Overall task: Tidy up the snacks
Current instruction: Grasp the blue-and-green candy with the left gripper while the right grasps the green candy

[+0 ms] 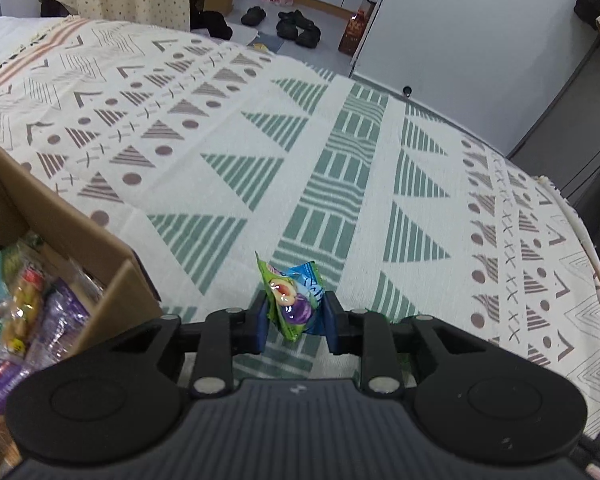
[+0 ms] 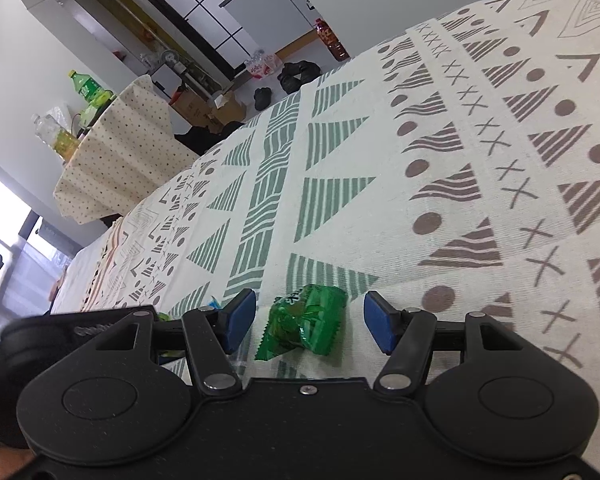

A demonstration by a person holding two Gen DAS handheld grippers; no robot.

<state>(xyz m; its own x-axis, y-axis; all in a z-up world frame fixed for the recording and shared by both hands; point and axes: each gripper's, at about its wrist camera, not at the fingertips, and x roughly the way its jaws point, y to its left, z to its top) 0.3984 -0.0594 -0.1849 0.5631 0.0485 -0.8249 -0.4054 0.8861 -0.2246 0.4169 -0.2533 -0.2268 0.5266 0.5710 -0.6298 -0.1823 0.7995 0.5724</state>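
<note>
Left gripper (image 1: 295, 316): blue pads clamped on a small snack packet (image 1: 294, 300), green and blue wrapper with fruit print. Packet stands upright between the pads, pinched from both sides, top edge sticking up past the fingertips. It sits over the patterned cloth (image 1: 340, 184); can't tell if the bottom edge touches the cloth.

Cardboard box (image 1: 80, 220) at near left of the left gripper, open, filled with assorted wrapped snacks (image 1: 28, 300). Box corner is just beside the left finger linkage, not touching the packet.

Right gripper (image 2: 309, 320): jaws apart, nothing gripped. A green snack packet (image 2: 304, 326) lies flat on the cloth between the two blue pads, gap visible on both sides, slightly nearer the left pad. Pads not in contact with it. Packet lies tilted, serrated end toward the camera.

Far background in the right wrist view: a side table with a dotted cloth (image 2: 120, 152) and bottles on top.
</note>
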